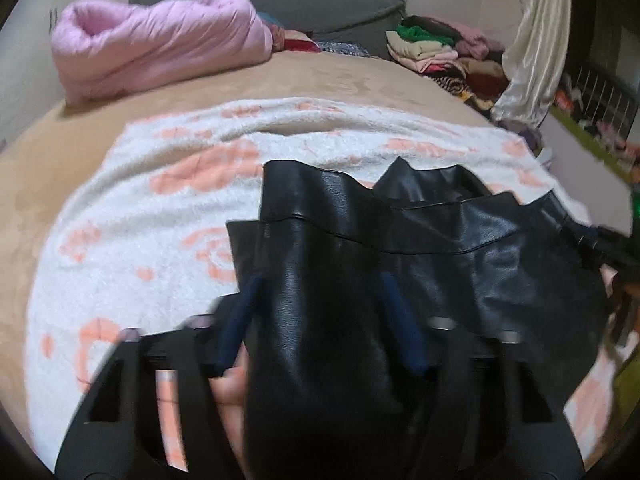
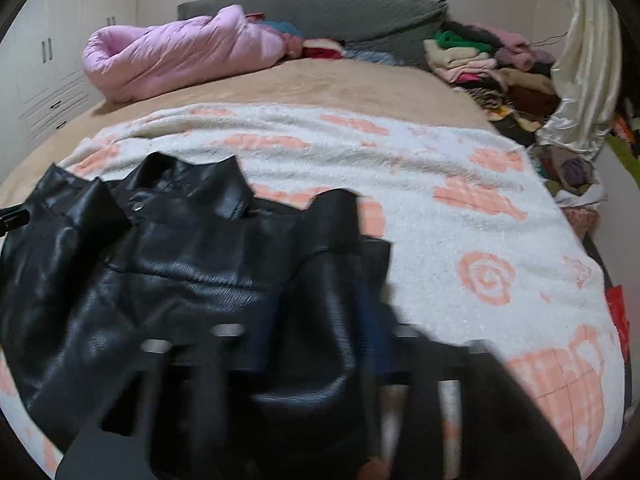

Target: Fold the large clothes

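A black leather jacket (image 1: 460,264) lies on a white blanket with pink roses (image 1: 152,208), collar toward the far side. My left gripper (image 1: 320,284) is shut on a bunched fold of the jacket's left side, its blue fingers (image 1: 240,312) on either side of the fold. In the right wrist view the jacket (image 2: 160,264) spreads to the left and my right gripper (image 2: 320,312) is shut on a bunched fold of its right side. The right gripper (image 1: 612,240) shows at the right edge of the left wrist view. The blanket also shows in the right wrist view (image 2: 460,208).
A tan bed cover (image 1: 320,80) lies beyond the blanket. A rolled pink duvet (image 1: 160,52) sits at the back left, against a grey headboard (image 1: 320,4). Piles of folded clothes (image 1: 448,56) sit at the back right beside a cream curtain (image 1: 532,52). White wardrobes (image 2: 52,64) stand left.
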Action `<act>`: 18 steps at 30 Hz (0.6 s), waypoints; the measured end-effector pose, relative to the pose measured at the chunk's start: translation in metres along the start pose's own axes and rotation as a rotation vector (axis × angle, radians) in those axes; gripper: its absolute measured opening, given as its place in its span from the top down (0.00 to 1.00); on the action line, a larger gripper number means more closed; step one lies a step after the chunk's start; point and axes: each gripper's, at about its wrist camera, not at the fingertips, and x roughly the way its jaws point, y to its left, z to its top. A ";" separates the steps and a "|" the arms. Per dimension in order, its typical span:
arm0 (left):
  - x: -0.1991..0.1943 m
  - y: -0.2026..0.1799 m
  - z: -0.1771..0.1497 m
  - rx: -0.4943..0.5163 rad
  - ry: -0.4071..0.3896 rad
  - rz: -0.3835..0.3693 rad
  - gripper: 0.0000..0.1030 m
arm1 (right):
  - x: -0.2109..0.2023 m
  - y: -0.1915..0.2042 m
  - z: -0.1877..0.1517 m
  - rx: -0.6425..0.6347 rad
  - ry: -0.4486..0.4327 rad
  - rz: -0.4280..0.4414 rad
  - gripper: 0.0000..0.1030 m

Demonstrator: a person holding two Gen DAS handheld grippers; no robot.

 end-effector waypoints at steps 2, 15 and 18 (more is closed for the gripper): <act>-0.006 0.001 0.002 0.003 -0.027 0.014 0.90 | -0.010 -0.004 0.002 0.028 -0.046 0.008 0.89; -0.020 0.037 0.030 -0.178 -0.135 -0.088 0.96 | -0.020 -0.040 0.047 0.290 -0.179 0.119 0.92; -0.001 0.043 0.023 -0.206 -0.095 -0.083 0.96 | 0.008 -0.038 0.038 0.297 -0.097 0.088 0.92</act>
